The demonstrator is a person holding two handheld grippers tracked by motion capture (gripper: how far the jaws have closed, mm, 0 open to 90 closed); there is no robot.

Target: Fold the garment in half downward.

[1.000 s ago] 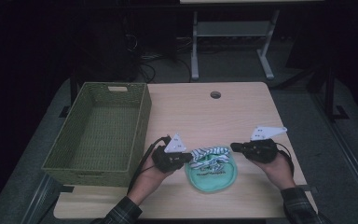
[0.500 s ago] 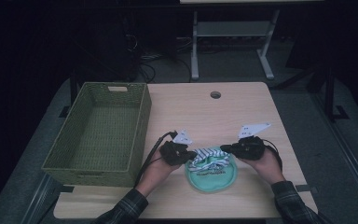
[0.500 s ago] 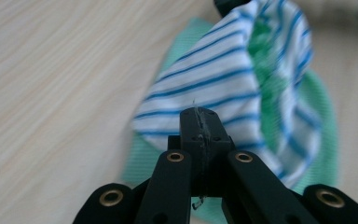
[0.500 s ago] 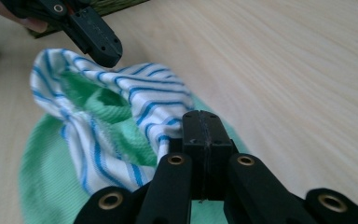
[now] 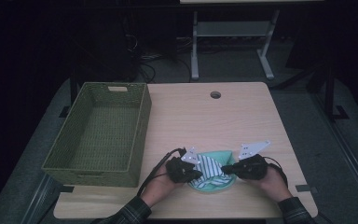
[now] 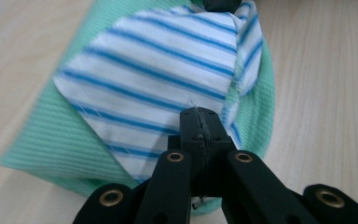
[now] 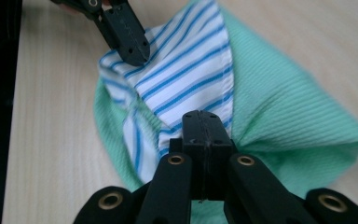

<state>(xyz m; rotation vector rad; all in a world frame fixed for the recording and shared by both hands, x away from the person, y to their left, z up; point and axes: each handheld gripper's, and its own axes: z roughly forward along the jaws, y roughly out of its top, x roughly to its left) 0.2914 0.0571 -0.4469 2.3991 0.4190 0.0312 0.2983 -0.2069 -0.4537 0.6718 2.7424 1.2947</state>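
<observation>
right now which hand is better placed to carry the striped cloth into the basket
Left, probably: the left hand-held gripper is shut on the striped cloth and sits nearer the basket than the right hand-held gripper.

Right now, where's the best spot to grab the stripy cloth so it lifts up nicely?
Probably by its two end corners, one from each side. The striped cloth lies flat on the green cloth, and the left gripper and right gripper already pinch opposite edges.
</observation>
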